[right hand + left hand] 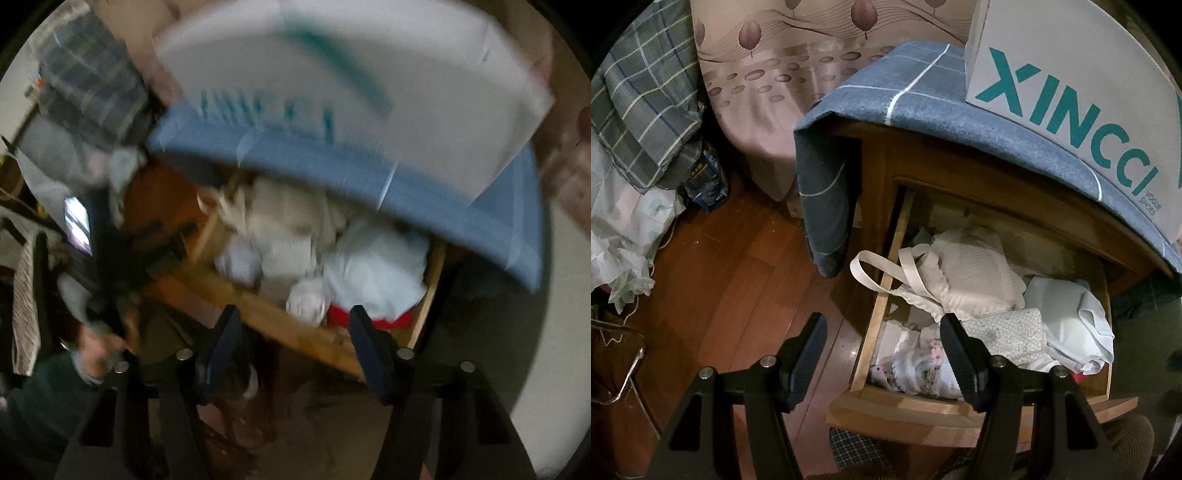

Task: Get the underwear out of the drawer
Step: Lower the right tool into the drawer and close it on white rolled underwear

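I use the open drawer (pixel 882 402) as my landmark. The underwear sits inside it in a loose heap: a cream bra (pixel 971 277) at the back, one strap (pixel 864 273) looped over the drawer's left wall; a grey patterned piece (pixel 1008 332) in the middle; a white garment (pixel 1075 317) toward the right; a lacy floral piece (pixel 916 365) at the front. My left gripper (pixel 882 354) hangs above the drawer's front-left corner, jaws parted and empty, one finger over the floor, the other over the floral piece. My right gripper (pixel 291 343) is above the drawer's front edge; its view is blurred, but its jaws stand apart with nothing between them.

I judge all of this light, soft and limp; it will bunch and drape, and straps may snag on the wall or drag neighbours along. I would pinch a thick fold on top of the heap, such as the bra's cup edge, not the dangling strap.
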